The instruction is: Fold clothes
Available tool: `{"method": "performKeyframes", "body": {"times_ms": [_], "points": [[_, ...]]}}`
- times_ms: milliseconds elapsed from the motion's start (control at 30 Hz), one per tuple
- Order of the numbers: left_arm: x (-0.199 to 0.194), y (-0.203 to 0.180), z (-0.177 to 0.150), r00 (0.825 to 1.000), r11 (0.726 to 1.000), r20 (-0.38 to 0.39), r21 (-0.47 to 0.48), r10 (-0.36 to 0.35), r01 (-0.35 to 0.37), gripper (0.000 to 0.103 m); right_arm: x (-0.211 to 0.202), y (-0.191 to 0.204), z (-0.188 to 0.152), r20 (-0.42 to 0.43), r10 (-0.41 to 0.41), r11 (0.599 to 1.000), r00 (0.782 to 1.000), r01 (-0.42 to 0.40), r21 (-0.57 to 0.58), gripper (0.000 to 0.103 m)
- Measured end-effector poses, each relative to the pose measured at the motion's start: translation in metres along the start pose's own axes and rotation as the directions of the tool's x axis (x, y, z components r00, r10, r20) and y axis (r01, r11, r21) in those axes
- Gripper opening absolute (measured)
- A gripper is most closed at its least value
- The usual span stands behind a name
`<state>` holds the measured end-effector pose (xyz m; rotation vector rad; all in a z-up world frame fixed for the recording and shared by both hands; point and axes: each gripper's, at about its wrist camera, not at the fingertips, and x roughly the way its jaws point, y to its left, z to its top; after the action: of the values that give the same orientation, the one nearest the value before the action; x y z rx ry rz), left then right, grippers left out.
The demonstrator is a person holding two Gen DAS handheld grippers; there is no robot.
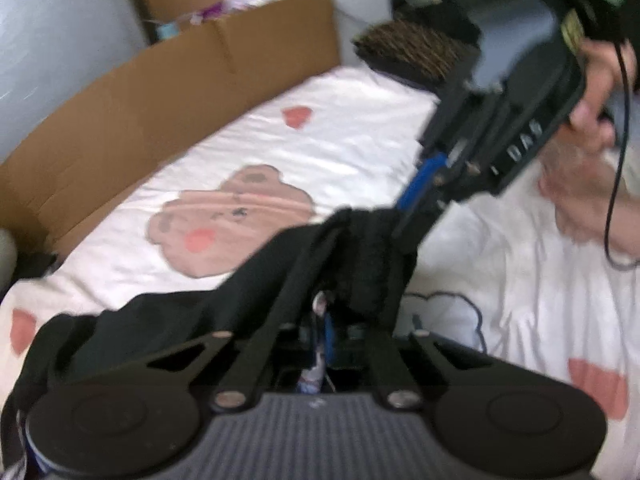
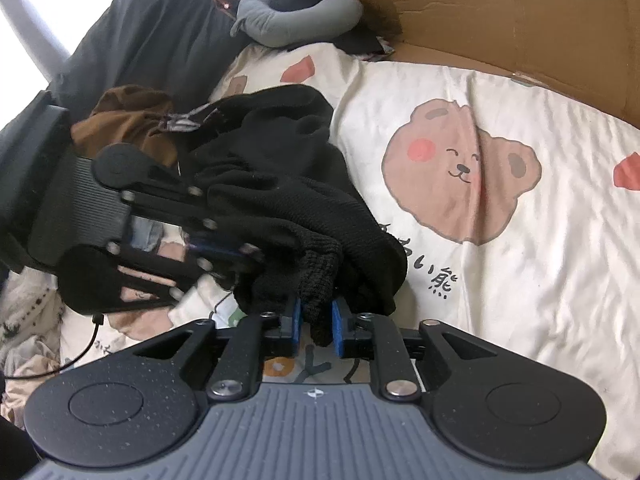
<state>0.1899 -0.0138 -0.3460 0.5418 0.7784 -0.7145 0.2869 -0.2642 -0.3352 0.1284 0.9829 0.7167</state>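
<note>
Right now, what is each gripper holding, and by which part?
Both hold the black knitted garment: the right gripper has its ribbed edge between the blue pads; the left gripper is shut on a bunched fold.

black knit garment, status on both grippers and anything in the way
Left gripper shut on black knit garment. Right gripper has its hem between blue pads, gripped. Brown clothing beside it.

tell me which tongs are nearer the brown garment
Left. The left tongs lie just below the brown garment; the right tongs sit farther off, across the black knit.
</note>
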Motion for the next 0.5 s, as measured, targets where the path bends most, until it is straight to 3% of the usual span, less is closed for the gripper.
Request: {"method": "performKeyframes", "body": {"times_ms": [267, 400, 500], "points": [[-0.064, 0.044, -0.003, 0.994, 0.978, 0.018, -0.182, 0.111, -0.106, 0.003, -0.006, -0.004, 0.002, 0.023, -0.009, 1.000, 1.000, 0.009, 0.015, 0.027], [-0.090, 0.066, -0.016, 0.984, 0.947, -0.013, -0.271, 0.177, -0.173, 0.003, -0.004, -0.004, -0.001, 0.017, -0.011, 1.000, 1.000, 0.011, 0.014, 0.032], [-0.103, 0.083, -0.028, 0.972, 0.909, -0.033, -0.348, 0.232, -0.229, 0.003, 0.001, -0.002, -0.001, 0.006, -0.011, 1.000, 1.000, 0.011, -0.001, 0.032]]}}
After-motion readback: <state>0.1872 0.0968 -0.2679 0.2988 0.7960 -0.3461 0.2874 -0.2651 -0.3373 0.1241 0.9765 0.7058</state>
